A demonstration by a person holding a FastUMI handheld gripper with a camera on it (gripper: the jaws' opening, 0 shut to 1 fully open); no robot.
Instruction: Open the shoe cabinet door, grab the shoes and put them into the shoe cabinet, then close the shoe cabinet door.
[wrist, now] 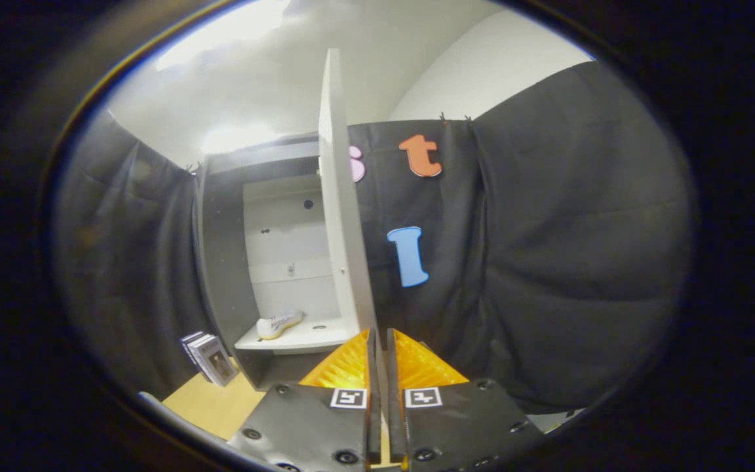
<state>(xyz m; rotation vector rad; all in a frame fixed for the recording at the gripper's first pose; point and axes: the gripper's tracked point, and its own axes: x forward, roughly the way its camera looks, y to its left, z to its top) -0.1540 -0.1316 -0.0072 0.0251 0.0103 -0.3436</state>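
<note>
The shoe cabinet (pixel 220 262) stands ahead and to the left, dark-framed with a pale inside. Its white door (pixel 341 216) is swung open and seen edge-on, running from high up down to my fingertips. My gripper (pixel 381 334) is shut on the door's lower edge, which sits in the thin gap between the two fingers. One pale shoe (pixel 279 324) lies on the cabinet's bottom shelf (pixel 299 341), left of the door and beyond the fingers.
A small box (pixel 210 359) stands on the light wooden floor (pixel 213 406) by the cabinet's left front corner. Black cloth walls close in on the left and right of the cabinet.
</note>
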